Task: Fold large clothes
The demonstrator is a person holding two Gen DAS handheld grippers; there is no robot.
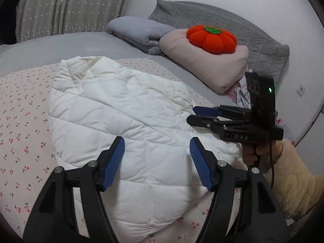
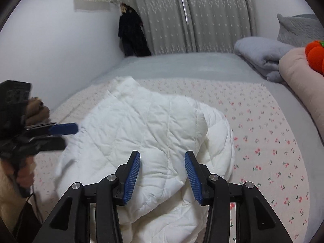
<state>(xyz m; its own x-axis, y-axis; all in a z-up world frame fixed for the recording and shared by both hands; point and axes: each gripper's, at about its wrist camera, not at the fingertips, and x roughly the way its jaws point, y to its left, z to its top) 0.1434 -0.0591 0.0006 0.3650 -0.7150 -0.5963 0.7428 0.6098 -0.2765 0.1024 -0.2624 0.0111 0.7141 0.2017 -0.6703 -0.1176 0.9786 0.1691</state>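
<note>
White quilted jacket [image 1: 125, 121] lies bunched, part-folded, on the cherry-print bed [image 1: 18, 125]; left tool [image 1: 157, 162] and right tool [image 2: 162, 174] hover spread, empty; next, probably gripping an edge to fold.

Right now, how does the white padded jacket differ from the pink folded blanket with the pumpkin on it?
The white jacket lies spread and rumpled on the cherry-print sheet, under both open grippers; the pink blanket is neatly folded at the bed's far side. The jacket is quilted with stitched lines; the blanket looks smooth. Nothing sits on the jacket; an orange pumpkin cushion rests on the blanket. Both are soft and puffy.
</note>
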